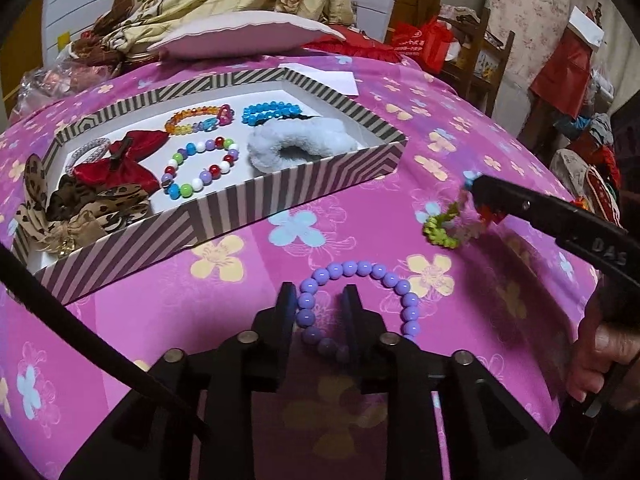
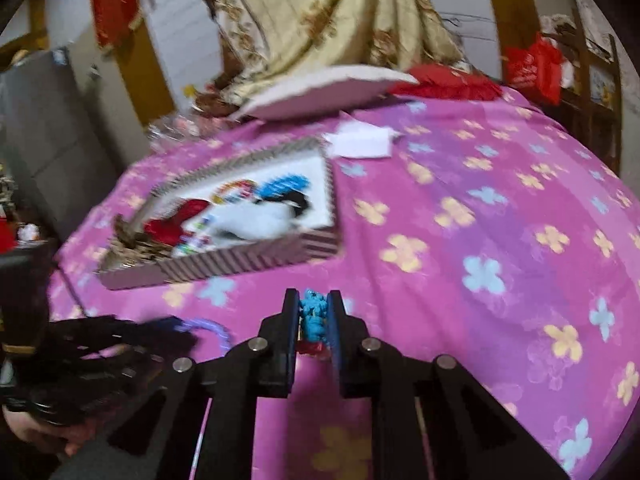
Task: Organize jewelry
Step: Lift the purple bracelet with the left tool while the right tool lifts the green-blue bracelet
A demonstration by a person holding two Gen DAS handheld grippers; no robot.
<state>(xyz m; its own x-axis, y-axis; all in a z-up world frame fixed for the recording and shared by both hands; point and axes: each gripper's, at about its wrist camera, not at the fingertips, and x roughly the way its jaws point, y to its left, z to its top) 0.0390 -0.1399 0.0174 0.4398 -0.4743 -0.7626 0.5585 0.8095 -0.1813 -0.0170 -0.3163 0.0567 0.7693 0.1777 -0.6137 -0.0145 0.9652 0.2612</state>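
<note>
Box: a striped cardboard box (image 1: 224, 208) sat far left on the pink flowery bed cover (image 1: 360, 216).
Inside: round bead bracelets (image 1: 200, 168), a shiny red bow (image 1: 116, 164), a fluffy white scrunchie (image 1: 296, 146).
Left gripper (image 1: 318, 300): jaws apart around the smooth purple bead bracelet (image 1: 360, 276), which lay near on the cover.
Right gripper (image 2: 313, 312): jaws clamped on a bumpy colourful bracelet (image 2: 313, 316), lifted at the right.
</note>
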